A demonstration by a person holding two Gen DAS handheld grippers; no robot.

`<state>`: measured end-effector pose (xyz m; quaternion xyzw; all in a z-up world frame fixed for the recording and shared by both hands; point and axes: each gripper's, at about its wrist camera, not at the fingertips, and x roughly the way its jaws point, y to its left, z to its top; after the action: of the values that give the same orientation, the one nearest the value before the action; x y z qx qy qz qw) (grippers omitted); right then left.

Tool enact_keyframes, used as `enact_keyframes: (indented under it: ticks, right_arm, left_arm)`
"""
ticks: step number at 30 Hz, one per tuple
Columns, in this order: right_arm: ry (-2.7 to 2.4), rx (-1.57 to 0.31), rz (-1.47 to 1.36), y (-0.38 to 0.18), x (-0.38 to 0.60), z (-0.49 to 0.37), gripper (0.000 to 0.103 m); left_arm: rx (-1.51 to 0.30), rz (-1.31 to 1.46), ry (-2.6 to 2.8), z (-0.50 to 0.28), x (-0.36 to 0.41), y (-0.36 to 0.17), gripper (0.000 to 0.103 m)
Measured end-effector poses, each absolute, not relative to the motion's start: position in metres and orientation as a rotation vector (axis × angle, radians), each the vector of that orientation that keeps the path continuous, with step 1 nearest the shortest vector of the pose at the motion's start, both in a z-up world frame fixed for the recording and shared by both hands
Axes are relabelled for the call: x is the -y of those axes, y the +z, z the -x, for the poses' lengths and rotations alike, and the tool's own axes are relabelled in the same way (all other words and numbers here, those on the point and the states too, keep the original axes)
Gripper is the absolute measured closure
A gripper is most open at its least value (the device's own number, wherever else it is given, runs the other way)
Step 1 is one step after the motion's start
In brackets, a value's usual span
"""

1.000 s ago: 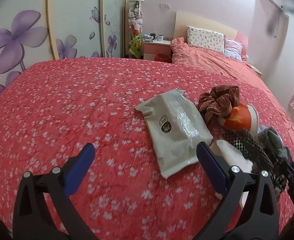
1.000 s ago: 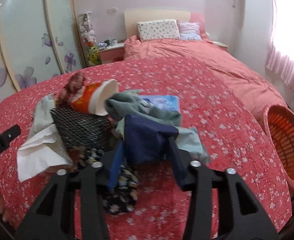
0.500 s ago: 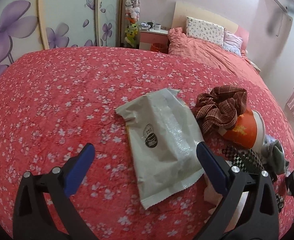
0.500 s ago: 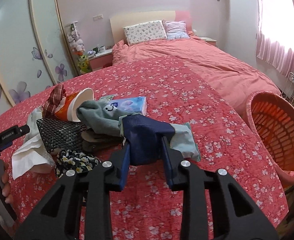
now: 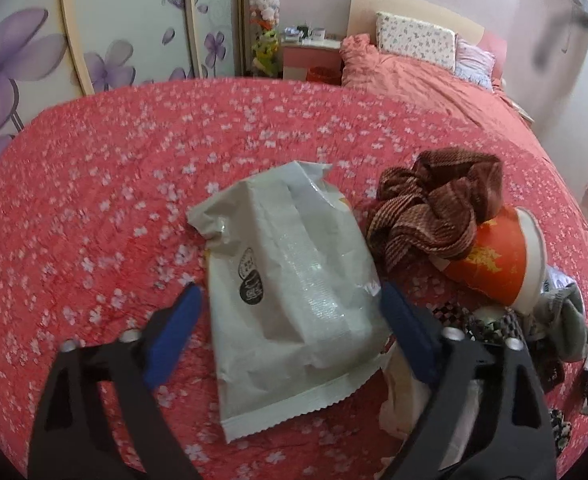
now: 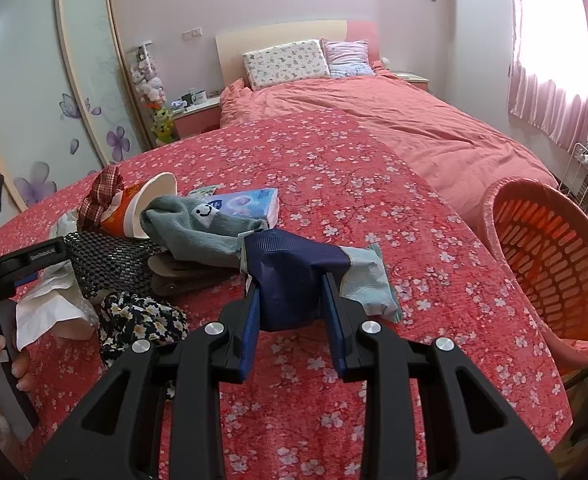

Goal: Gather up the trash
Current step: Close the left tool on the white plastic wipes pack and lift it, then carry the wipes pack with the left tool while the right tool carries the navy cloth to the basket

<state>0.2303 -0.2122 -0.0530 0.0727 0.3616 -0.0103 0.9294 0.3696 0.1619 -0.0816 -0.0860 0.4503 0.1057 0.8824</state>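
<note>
An orange slatted basket (image 6: pixel 550 264) stands beside the bed at the right edge; what shows of its inside is bare. An orange paper cup (image 5: pixel 494 260) lies tipped on its side on the red flowered bedspread (image 5: pixel 94 208), a brown plaid cloth (image 5: pixel 434 204) bunched against it. The grey-white snack bag (image 5: pixel 290 292) lies flat on the spread, its long axis running from the crumpled far end to the serrated near edge. The left gripper (image 5: pixel 290 312) straddles that bag, its jaws closing, the blue pads not pressing it. The right gripper (image 6: pixel 290 304) pinches a dark blue wrapper (image 6: pixel 290 268) with a pale teal tail, next to a grey sock (image 6: pixel 198 224) and a tissue pack (image 6: pixel 250 200)
</note>
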Motion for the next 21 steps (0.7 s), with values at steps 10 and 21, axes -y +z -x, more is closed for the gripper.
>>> enact_keyframes:
  ticks: [10,21]
  right_arm:
    - [-0.028,-0.730,-0.163,-0.051,0.222,-0.225,0.073]
    - [-0.027,-0.666,-0.190,-0.027,0.238,-0.207,0.073]
  left_arm:
    - [-0.891,0.197,0.187,-0.352,-0.179,-0.082,0.058]
    - [-0.826,0.195,0.148,-0.310,-0.184,-0.047,0.062]
